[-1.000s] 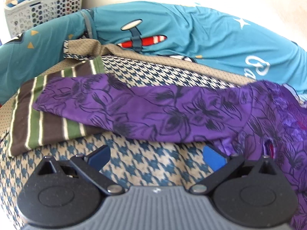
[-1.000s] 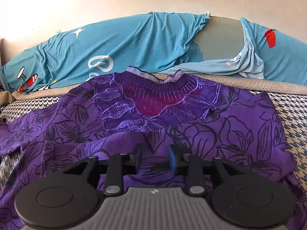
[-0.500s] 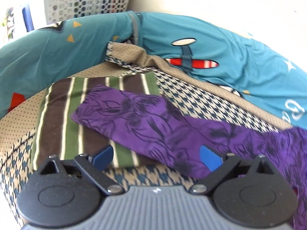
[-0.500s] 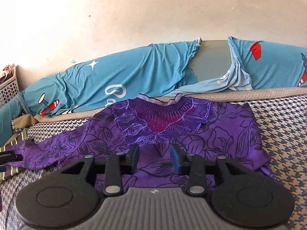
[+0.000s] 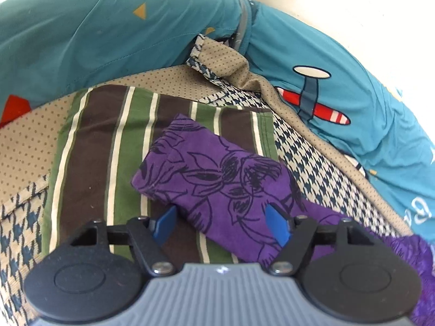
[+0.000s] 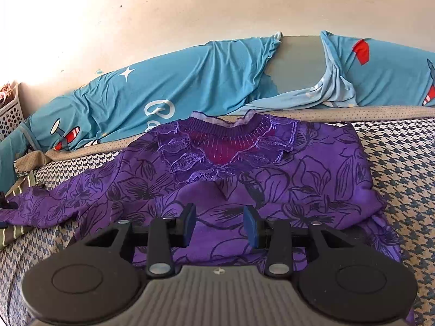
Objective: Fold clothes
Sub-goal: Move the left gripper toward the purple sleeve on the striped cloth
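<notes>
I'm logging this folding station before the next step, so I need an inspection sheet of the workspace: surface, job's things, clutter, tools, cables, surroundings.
Surface: blue-and-cream houndstooth bed cover, with a tan dotted border.
Job's things: purple floral long-sleeved top spread flat, neckline towards the wall; its sleeve cuff lies on a folded green, brown and cream striped garment.
Clutter: nothing seen.
Tools: left tool open, straddling the sleeve; right tool open, over the top's lower front.
Cables: nothing seen.
Surroundings: teal aeroplane-print cushions along a cream wall; white perforated plastic basket in the corner.
</notes>
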{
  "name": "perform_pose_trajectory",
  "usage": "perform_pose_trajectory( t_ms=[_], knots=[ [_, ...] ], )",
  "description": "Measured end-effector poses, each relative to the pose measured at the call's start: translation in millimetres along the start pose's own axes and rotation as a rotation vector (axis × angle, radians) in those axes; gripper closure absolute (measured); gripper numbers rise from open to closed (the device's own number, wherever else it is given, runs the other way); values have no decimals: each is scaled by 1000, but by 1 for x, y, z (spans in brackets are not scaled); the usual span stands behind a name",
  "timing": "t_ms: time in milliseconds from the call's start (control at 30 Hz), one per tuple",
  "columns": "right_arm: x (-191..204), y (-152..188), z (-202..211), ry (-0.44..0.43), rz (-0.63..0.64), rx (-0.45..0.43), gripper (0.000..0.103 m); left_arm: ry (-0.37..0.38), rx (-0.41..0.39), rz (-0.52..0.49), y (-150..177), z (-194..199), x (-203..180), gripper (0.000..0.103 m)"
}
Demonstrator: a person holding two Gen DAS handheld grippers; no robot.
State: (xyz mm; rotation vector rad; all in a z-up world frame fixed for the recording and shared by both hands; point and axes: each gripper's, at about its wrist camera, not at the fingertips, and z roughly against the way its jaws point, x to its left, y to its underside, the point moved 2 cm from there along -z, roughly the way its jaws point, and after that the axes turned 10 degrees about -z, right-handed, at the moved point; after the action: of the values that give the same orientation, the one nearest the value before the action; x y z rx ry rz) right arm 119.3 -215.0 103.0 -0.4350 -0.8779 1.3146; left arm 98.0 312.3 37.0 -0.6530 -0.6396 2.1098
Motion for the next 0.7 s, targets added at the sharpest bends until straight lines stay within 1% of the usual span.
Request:
perform_pose_trajectory(
  t_ms=[100,200,300,433,533,633,667,700],
  knots=[
    [4,2,-4,2,22,9,65,19,-6,2,-4,-3,4,42],
    [7,4,-8,1,32,17,65,36,-9,18,-7,-6,8,43],
    [9,6,-11,1,41,25,65,39,5,44,-6,-8,10,43],
    [12,8,-16,0,55,36,65,4,26,55,-3,-7,11,43],
    [13,9,-18,1,58,44,65,-2,18,78,-1,-7,11,42],
    [13,10,-19,0,59,50,65,-21,6,80,0,-9,9,44],
    [14,10,-20,1,61,51,65,-26,1,80,-1,-10,8,52],
    [14,11,-20,2,63,52,65,-31,-1,76,-2,-11,7,64]
  ],
)
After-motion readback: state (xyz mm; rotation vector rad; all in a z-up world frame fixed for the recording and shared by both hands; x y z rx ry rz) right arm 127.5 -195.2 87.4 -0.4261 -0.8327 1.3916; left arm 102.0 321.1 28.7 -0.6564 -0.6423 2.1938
